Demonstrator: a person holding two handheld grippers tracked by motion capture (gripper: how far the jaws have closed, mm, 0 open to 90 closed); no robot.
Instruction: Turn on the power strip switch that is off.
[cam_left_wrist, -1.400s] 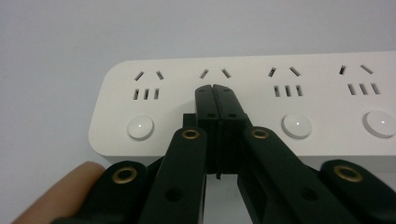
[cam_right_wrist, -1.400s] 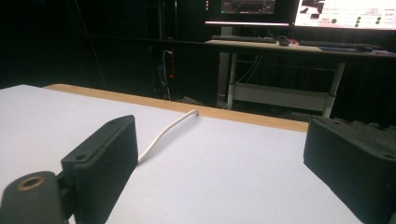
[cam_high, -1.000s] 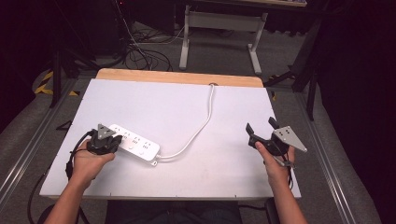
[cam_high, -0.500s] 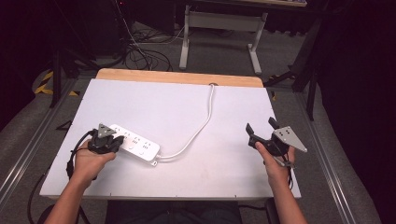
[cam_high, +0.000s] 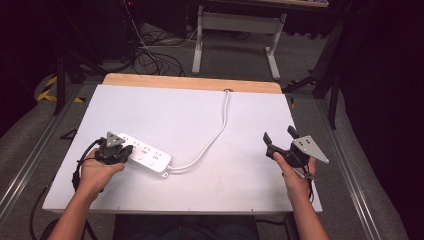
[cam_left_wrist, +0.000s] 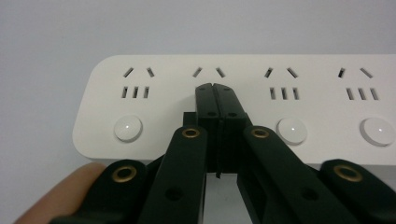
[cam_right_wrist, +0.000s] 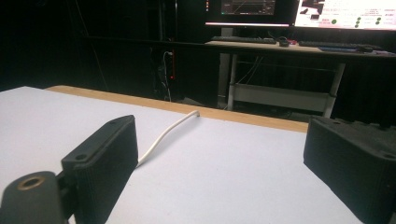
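Observation:
A white power strip (cam_high: 147, 156) lies on the left part of the white table (cam_high: 200, 110), and its white cable (cam_high: 215, 135) runs to the far edge. My left gripper (cam_high: 122, 148) is over the strip's left end. In the left gripper view its jaws are pressed together with nothing between them, and the left gripper (cam_left_wrist: 215, 88) tips rest on the power strip (cam_left_wrist: 299, 100), hiding the second of its round buttons (cam_left_wrist: 128, 128). My right gripper (cam_high: 280, 137) is held open above the table's right side. The right gripper (cam_right_wrist: 224, 154) has only bare table between its jaws, with the cable (cam_right_wrist: 163, 135) beyond.
A wooden strip (cam_high: 190, 82) borders the table's far edge. Beyond it stand a white desk frame (cam_high: 235, 30) and floor cables (cam_high: 150, 55). In the right gripper view, monitors (cam_right_wrist: 299, 11) sit on a far desk. Metal rails (cam_high: 30, 160) flank the table.
My left gripper has crept slightly to the right onto the power strip. The right gripper has stayed where it was, open.

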